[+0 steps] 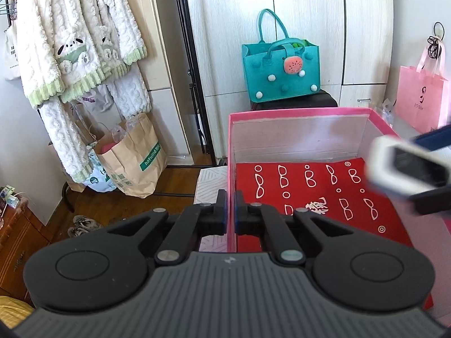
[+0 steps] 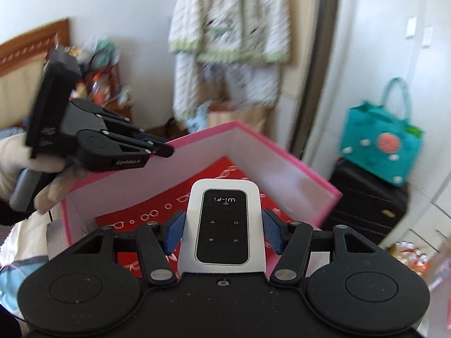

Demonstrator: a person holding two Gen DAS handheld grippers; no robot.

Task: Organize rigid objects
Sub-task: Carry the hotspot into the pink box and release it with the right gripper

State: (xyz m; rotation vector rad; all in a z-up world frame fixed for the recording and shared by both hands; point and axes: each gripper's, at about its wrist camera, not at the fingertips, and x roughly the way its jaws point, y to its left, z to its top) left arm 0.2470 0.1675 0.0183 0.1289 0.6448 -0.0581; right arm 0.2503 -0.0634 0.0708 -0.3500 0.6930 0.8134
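A pink box [image 1: 298, 111] with white inner walls stands open, and a red cloth [image 1: 310, 197] printed with white glasses lies on its floor. My left gripper [image 1: 231, 211] is shut on the box's left wall, near the front corner. My right gripper [image 2: 224, 225] grips a white Wi-Fi router [image 2: 222, 225] with a black face by its long sides between blue pads [image 2: 176, 231]. It hangs above the pink box [image 2: 282, 152] and red cloth [image 2: 220, 169]. The router [image 1: 408, 166] shows blurred at the right edge of the left wrist view. In the right wrist view, a gloved hand holds the left gripper [image 2: 166, 149] at the box rim.
A teal felt bag [image 1: 280, 70] sits on a black suitcase [image 2: 366, 202] behind the box, before a pale wardrobe. A pink paper bag [image 1: 420, 98] hangs at the right. Fluffy white robes [image 1: 79, 42] and brown paper bags [image 1: 132, 157] stand at the left on a wooden floor.
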